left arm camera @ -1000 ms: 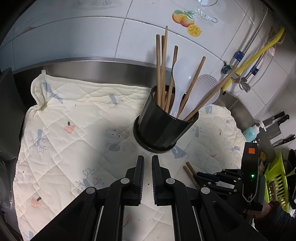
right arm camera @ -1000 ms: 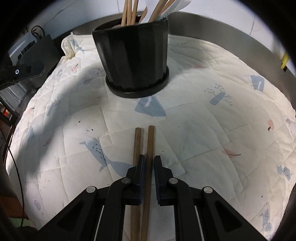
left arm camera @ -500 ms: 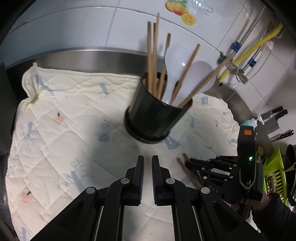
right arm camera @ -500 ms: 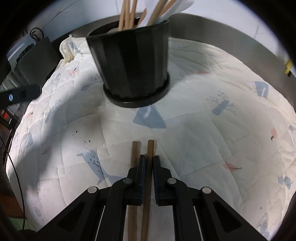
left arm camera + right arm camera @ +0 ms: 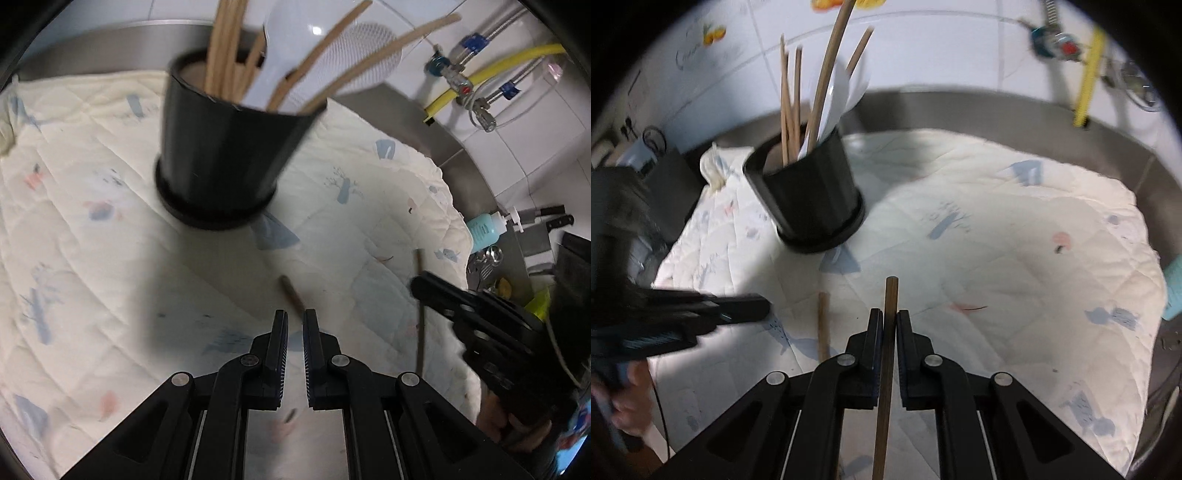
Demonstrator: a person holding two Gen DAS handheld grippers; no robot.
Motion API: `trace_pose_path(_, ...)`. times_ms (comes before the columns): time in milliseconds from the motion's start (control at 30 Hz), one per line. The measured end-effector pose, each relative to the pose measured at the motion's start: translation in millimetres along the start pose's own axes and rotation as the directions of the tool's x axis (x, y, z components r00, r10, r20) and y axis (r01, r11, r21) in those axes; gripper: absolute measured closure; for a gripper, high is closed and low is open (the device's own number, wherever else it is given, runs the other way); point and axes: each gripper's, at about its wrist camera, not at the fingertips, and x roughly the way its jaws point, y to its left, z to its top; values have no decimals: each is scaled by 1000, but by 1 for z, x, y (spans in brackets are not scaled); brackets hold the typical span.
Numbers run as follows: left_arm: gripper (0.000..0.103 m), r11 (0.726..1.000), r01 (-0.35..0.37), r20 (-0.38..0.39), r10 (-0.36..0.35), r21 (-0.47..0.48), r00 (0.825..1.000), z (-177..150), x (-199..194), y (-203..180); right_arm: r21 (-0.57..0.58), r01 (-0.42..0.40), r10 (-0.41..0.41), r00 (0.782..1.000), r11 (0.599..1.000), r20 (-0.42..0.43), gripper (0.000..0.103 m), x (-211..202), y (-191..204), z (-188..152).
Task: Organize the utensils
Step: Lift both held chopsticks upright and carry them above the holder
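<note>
A black utensil holder [image 5: 225, 155] stands on the quilted cloth [image 5: 110, 258], holding several wooden chopsticks and white spoons; it also shows in the right wrist view [image 5: 809, 199]. My right gripper [image 5: 889, 325] is shut on one wooden chopstick [image 5: 888, 332] and holds it above the cloth; it shows at the right of the left wrist view [image 5: 421, 286]. A second chopstick [image 5: 823, 325] lies on the cloth, also in the left wrist view [image 5: 291, 295]. My left gripper [image 5: 294, 325] is nearly closed and empty, just behind that chopstick.
The cloth lies in a steel counter basin [image 5: 997, 107] against a tiled wall. A blue soap bottle [image 5: 484, 229], knives [image 5: 546, 218] and a green rack stand at the right. Yellow hose and valves [image 5: 480, 74] hang on the wall.
My right gripper lifted one chopstick off the cloth and drew back, leaving the other lying. My left gripper moved forward and right, towards the lying chopstick.
</note>
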Motion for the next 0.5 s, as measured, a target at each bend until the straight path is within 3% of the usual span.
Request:
trace_pose_path(300,94,987,-14,-67,3,-161,998,10,44,-1,29,1,-3,995,1000,101,94,-45,-8,-6)
trace_pose_path(500,93,975,-38,-108,15,-220,994,14,64,4,39,-1,-5,989,999,147,93,-68,-14,-13)
